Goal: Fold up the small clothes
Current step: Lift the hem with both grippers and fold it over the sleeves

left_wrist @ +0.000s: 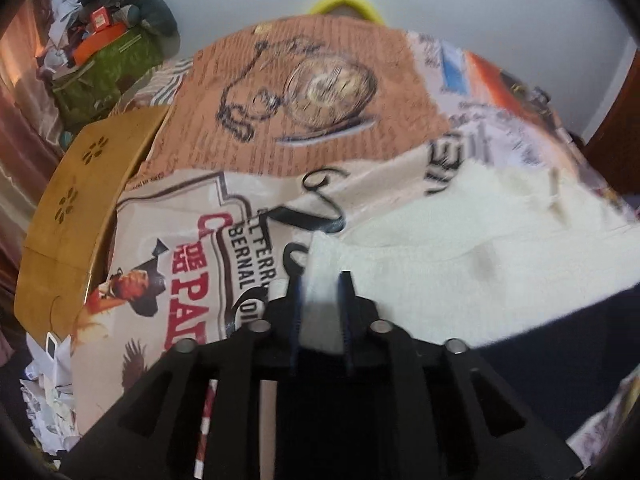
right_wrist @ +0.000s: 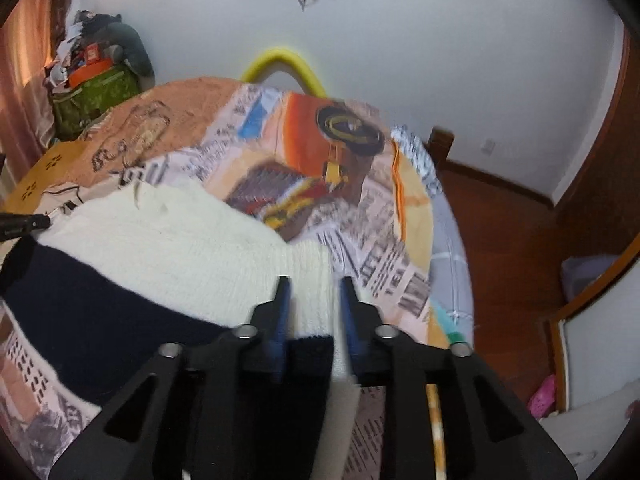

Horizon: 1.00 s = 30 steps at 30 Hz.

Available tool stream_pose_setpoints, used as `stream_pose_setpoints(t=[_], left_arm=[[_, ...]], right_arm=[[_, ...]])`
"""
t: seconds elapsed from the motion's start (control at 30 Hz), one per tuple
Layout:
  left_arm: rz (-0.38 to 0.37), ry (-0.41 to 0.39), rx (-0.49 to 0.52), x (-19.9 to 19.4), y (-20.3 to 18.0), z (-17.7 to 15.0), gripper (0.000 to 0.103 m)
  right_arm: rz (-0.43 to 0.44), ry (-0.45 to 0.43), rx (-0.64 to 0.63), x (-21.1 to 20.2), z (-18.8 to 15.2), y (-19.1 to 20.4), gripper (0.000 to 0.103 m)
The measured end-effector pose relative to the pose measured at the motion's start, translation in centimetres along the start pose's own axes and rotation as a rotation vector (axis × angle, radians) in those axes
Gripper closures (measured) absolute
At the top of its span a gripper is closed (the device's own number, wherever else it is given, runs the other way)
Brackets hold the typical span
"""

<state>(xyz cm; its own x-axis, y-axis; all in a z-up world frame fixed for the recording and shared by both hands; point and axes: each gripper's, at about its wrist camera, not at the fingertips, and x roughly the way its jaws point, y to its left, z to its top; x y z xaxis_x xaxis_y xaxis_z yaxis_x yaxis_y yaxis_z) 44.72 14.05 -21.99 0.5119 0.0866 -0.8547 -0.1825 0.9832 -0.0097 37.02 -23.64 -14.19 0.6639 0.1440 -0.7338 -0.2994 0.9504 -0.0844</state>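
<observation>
A small knitted sweater (left_wrist: 460, 256), cream with a dark navy band (left_wrist: 560, 344), lies across a bed covered with a printed sheet (left_wrist: 304, 92). My left gripper (left_wrist: 321, 280) is shut on the sweater's cream left edge. My right gripper (right_wrist: 315, 284) is shut on the sweater's right edge, where cream knit (right_wrist: 192, 248) meets the navy band (right_wrist: 92, 320). The left gripper's tip (right_wrist: 24, 224) shows at the far left of the right wrist view. Both views are motion-blurred.
A wooden headboard (left_wrist: 72, 216) runs along the bed's left side. A green bag piled with clutter (left_wrist: 108, 60) stands in the far left corner. A yellow curved bar (right_wrist: 280, 60) rises behind the bed. Wooden floor (right_wrist: 504, 240) lies to the right of the bed.
</observation>
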Motion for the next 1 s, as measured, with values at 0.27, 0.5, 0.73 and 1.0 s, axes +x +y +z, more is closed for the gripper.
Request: stream_pose_setpoints(t=[0.27, 0.5, 0.73, 1.0], left_arm=[[-0.134, -0.091, 0.024, -5.1, -3.6, 0.6, 0.027], [-0.158, -0.074, 0.119, -3.0, -8.5, -1.2, 0.019], [-0.125, -0.031, 0.179, -0.3, -8.1, -3.7, 0.002], [-0.021, -0.014, 0.181, -2.0, -3.3, -6.0, 0.002]], right_arm=[[0.188, -0.101, -0.023, -2.7, 1.6, 5.1, 0.050], [0.262, -0.043, -0.025, 0.3, -0.7, 9.6, 0.035], [0.232, 0.046, -0.080, 2.1, -3.4, 9.4, 0.035], [0.171, 0.053, 0.007, -0.6, -5.8, 4.5, 0.035]])
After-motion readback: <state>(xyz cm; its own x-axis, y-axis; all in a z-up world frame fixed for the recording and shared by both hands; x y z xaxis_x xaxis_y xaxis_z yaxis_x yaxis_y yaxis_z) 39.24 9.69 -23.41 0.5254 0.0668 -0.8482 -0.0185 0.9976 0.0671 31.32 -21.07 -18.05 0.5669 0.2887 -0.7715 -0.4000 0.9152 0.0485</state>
